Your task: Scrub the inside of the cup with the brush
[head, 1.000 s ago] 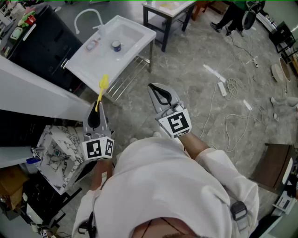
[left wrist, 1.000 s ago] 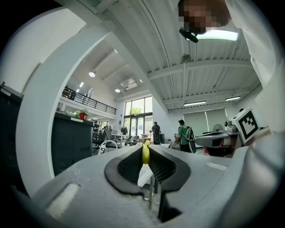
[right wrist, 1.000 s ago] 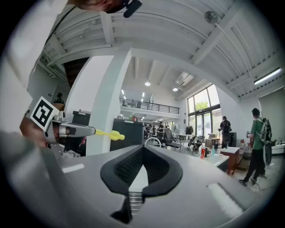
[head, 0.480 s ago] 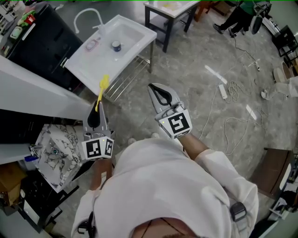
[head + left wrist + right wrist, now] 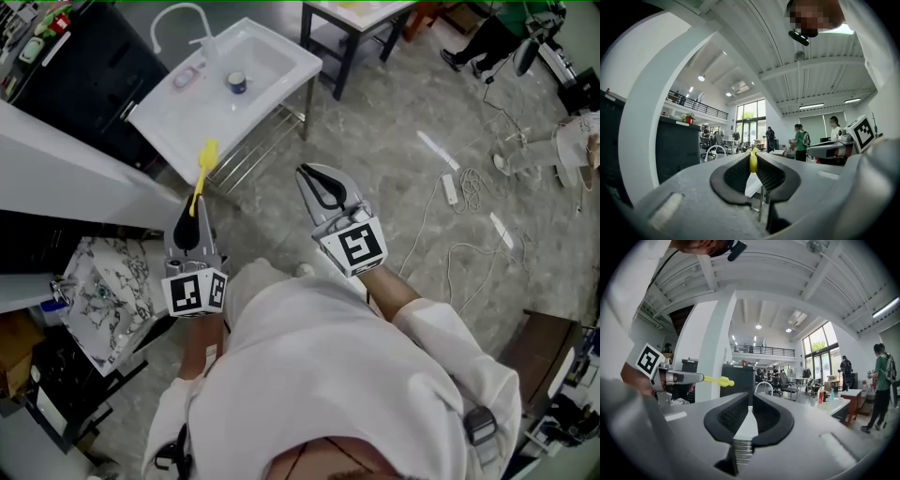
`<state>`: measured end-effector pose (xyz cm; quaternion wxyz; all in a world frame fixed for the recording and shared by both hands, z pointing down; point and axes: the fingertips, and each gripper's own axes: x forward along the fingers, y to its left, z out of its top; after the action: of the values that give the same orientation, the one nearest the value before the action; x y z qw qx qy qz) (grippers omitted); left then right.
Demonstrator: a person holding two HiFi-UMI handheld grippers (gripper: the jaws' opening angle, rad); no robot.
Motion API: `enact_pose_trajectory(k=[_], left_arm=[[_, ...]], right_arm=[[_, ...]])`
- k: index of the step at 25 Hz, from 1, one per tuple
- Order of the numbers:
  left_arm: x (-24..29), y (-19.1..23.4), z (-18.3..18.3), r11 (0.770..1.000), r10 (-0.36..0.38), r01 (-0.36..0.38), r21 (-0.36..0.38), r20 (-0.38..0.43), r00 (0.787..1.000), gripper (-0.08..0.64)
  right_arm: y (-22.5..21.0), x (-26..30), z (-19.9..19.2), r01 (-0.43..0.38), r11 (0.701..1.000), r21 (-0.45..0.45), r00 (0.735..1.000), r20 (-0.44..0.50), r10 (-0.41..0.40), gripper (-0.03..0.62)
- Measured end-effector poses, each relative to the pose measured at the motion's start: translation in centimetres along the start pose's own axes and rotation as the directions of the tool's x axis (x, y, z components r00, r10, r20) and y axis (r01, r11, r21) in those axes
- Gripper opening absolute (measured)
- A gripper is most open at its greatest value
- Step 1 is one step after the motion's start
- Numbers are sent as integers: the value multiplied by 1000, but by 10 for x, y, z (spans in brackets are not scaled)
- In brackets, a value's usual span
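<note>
The left gripper (image 5: pixel 190 210) squeezes the yellow brush (image 5: pixel 203 169), which pokes out toward the white sink (image 5: pixel 187 117). The little cup (image 5: pixel 236 82) sits on that sink, far from the brush. The right gripper (image 5: pixel 307 172) holds nothing, and its jaws have just opened a tiny crack. No scrubbing is happening now. It may be coming, or it may be done.

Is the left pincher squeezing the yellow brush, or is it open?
Squeezing. In the left gripper view, the left gripper's two black pads press on the yellow brush from both sides, and its end pokes out past the tips.
</note>
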<state>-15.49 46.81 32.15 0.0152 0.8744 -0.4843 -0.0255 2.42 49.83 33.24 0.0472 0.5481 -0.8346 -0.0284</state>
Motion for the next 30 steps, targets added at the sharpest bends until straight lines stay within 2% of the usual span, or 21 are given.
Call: enact_pose_trajectory(k=[4, 10, 19, 25, 30], left_arm=[[22, 14, -7, 1000, -3, 3, -13, -7, 1000, 37], [75, 53, -24, 999, -27, 27, -34, -13, 1000, 37], [153, 96, -28, 994, -99, 98, -50, -19, 995, 37], [192, 106, -36, 992, -108, 105, -69, -42, 993, 37], [233, 105, -40, 994, -90, 87, -60, -48, 995, 37]], right_arm=[[-8, 23, -7, -5, 1000, 15, 1000, -23, 5, 32], [-24, 79, -17, -1, 1000, -9, 999, -50, 1, 37], [-60, 155, -11, 66, 998, -17, 995, -67, -67, 41], [-86, 181, -13, 82, 996, -18, 993, -83, -84, 44], [-118, 210, -26, 49, 999, -6, 996, -80, -50, 46]])
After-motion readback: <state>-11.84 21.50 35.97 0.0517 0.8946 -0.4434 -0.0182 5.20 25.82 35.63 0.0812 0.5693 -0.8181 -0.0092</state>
